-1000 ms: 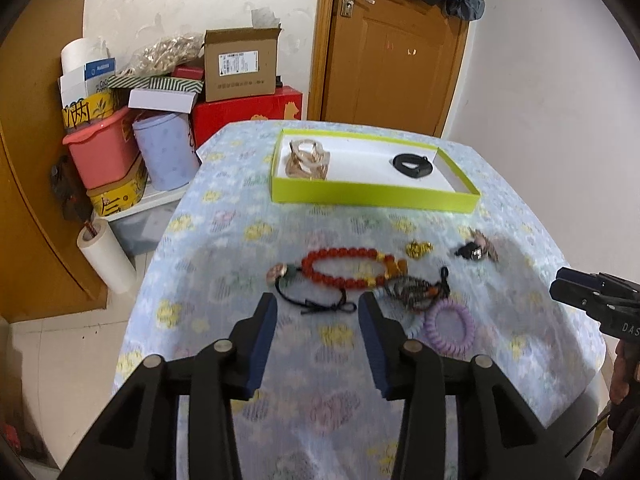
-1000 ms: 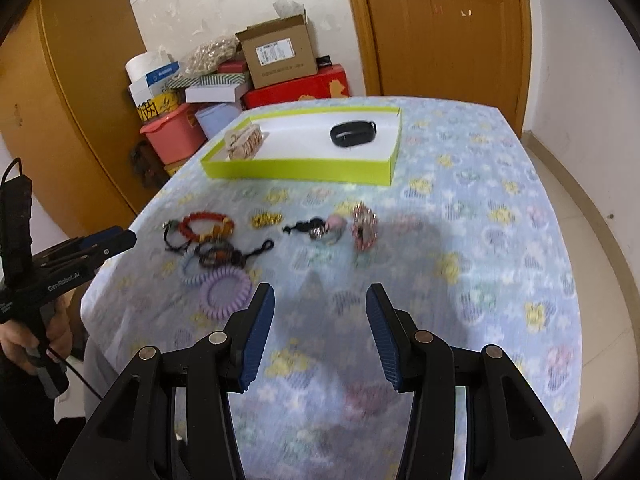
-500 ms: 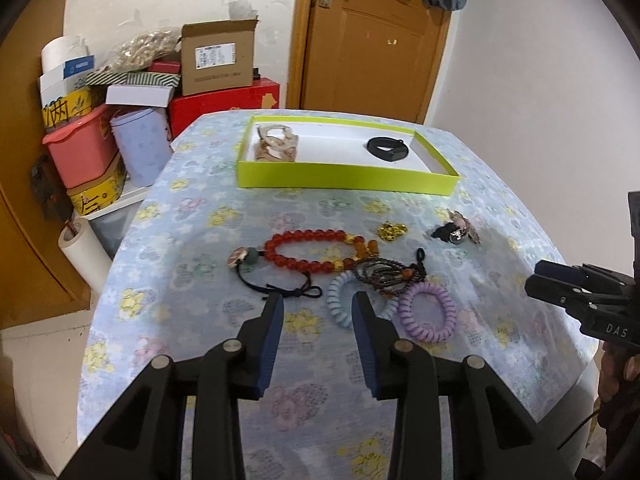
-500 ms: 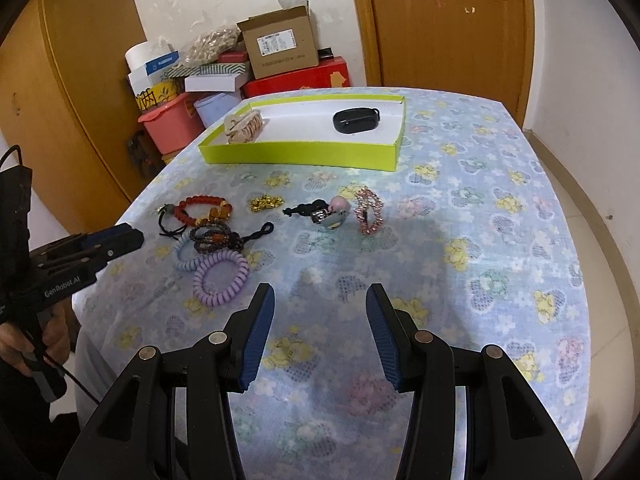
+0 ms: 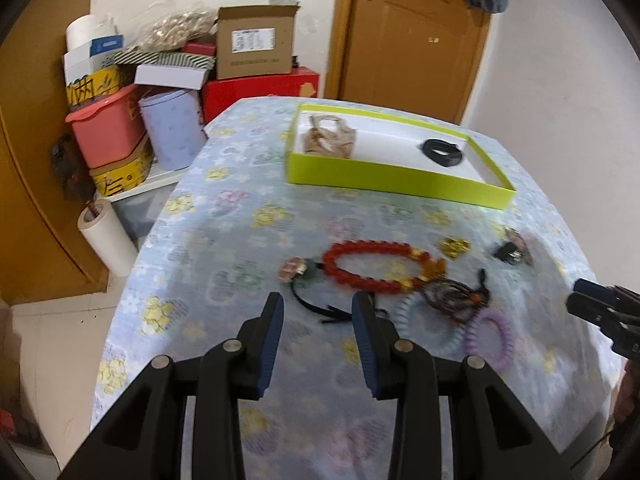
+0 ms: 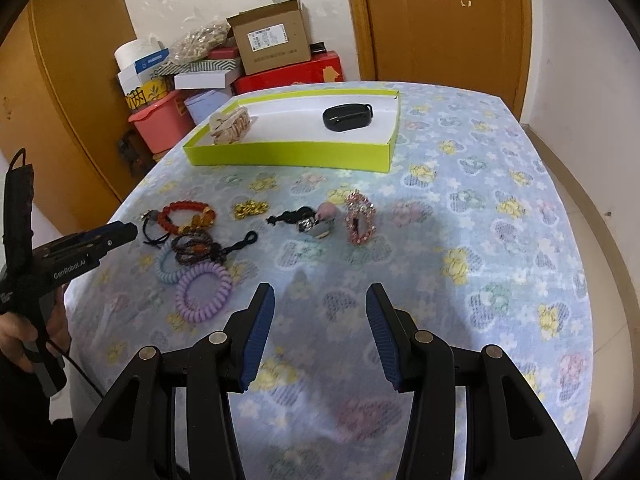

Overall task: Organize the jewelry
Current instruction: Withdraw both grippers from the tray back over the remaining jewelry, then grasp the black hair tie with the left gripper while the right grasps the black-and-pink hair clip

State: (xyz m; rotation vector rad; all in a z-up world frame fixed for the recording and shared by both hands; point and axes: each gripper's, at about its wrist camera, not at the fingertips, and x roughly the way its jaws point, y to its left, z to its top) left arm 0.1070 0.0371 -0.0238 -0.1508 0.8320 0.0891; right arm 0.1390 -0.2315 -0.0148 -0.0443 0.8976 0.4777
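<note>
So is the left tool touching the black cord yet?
Apart. The right wrist view shows the left tool short of the black cord, with tablecloth between them; its jaws, just narrowed, are empty.

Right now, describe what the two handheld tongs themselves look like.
Both are black plastic. The right tongs have two angled arms with silver rivets, ending in dark blue ribbed pads. The left tongs match that in their own view. From the side, the left tool carries white "GenRobot.AI" lettering, a pistol-style handle and a thin black cable. What the person wears cannot be made out.
</note>
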